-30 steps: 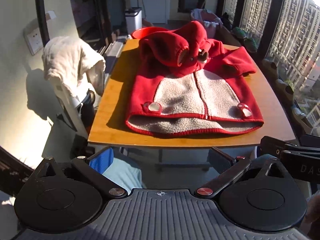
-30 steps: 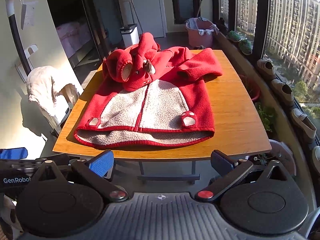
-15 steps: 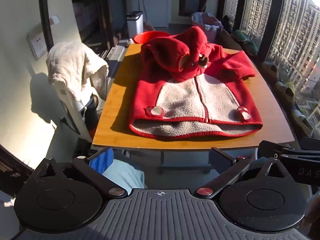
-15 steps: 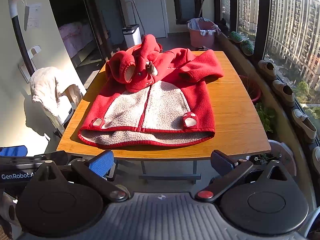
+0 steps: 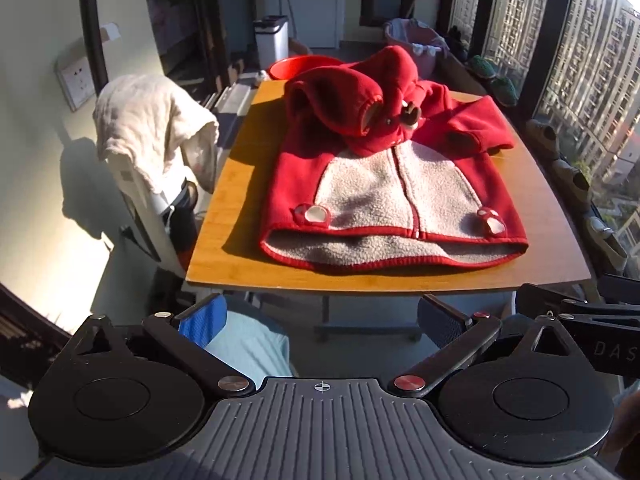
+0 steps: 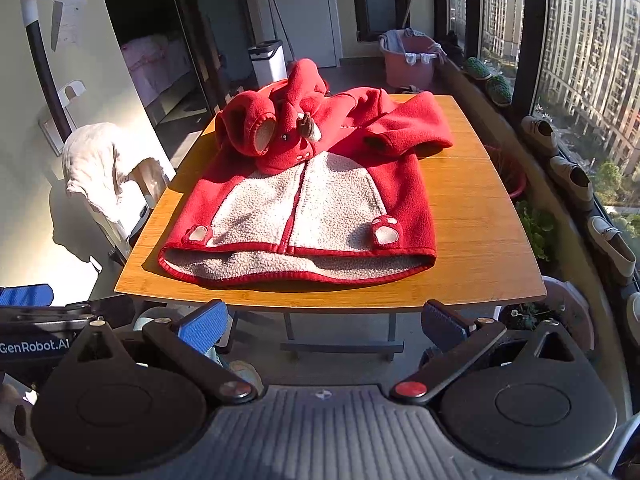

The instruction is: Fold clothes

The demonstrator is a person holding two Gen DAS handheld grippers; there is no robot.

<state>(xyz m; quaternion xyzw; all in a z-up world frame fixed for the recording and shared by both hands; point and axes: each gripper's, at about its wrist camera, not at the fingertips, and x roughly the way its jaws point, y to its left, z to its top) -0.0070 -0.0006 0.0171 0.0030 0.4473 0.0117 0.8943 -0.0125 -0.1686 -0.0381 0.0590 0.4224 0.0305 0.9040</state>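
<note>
1. A red fleece jacket [image 5: 394, 192] is seen laid flat on a wooden table [image 5: 236, 184], front side up; its hem lies along the near edge of the table, and its hood is bunched at the far end.
2. The grey fleece front panels are parted by a central zip line; two small round patches are seen just above the hem, one towards each side.
3. One sleeve is folded across the chest on the window side; the other is curled up beside the hood.
4. The left gripper [image 5: 320, 320] is held below and in front of the table's near edge, well apart from the jacket; its jaws are spread wide and nothing is held between them.
5. The right gripper [image 6: 326, 322] is held likewise short of the table edge; its jaws are also spread wide and nothing is gripped.
6. A chair [image 6: 132, 196] draped with a pale cloth [image 6: 96, 160] is seen beside the table's left side; a pink laundry basket [image 6: 408, 60] stands on the floor beyond the table.
</note>
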